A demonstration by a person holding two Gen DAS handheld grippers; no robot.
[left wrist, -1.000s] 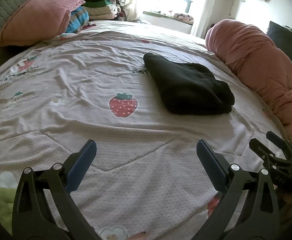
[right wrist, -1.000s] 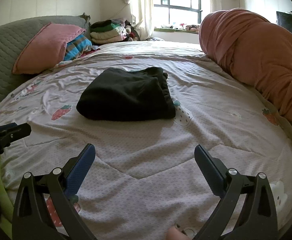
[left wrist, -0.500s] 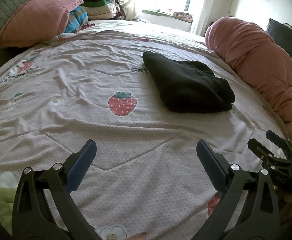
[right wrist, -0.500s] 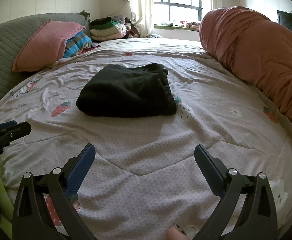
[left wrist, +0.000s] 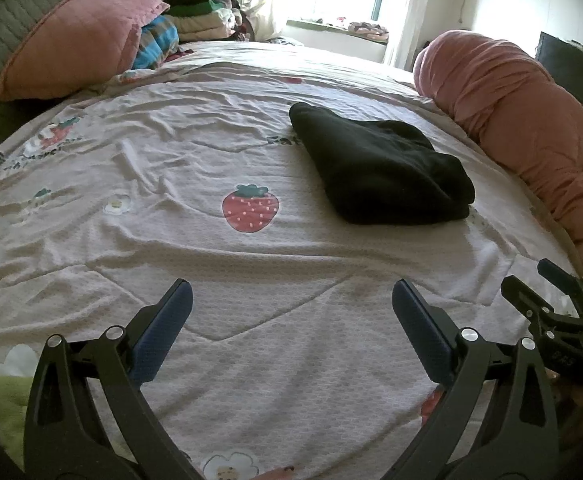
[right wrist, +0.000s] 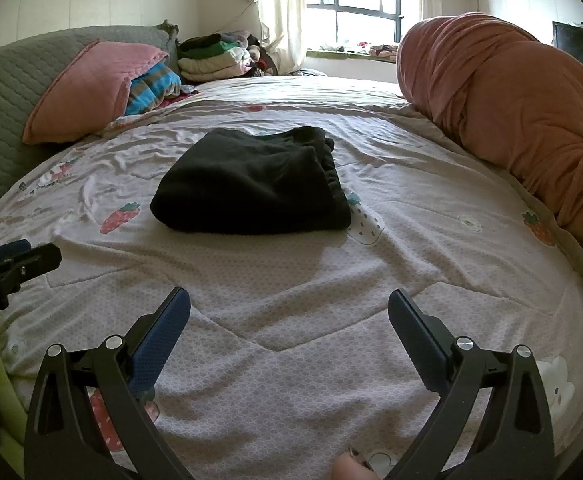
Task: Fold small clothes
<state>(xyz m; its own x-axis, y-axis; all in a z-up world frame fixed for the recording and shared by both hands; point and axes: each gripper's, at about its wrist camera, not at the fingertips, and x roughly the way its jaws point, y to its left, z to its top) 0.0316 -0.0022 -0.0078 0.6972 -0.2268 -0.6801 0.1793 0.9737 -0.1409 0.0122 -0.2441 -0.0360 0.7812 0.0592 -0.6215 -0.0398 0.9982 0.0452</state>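
- Sunlit bedroom, with the strawberry-print bedspread (left wrist: 251, 320) taking up nearly all of both wrist views; it is my working surface, wrinkled but broad enough for folding.
- Near the middle of it lies the black garment (right wrist: 251, 192), already a compact folded bundle with layered edges showing on its right side. I judge it sits there because this piece is finished, or nearly so.
- My left gripper (left wrist: 291, 320) hangs over bare bedspread with jaws wide apart and nothing between them; the garment is well ahead and to its right.
- My right gripper (right wrist: 289, 320) is likewise spread wide and empty, short of the bundle's near edge, which sits almost straight ahead.
- Each view catches the other gripper at its edge, so I am holding the pair side by side, clear of the cloth.
- Off to the left, a pink pillow (right wrist: 91, 88) leans on the grey headboard (right wrist: 7, 100), with stacked clothes (right wrist: 215, 60) behind it; I guess that is where folded pieces go.
- Along the right lies a rolled pink duvet (left wrist: 531, 128), probably pushed aside to free room.
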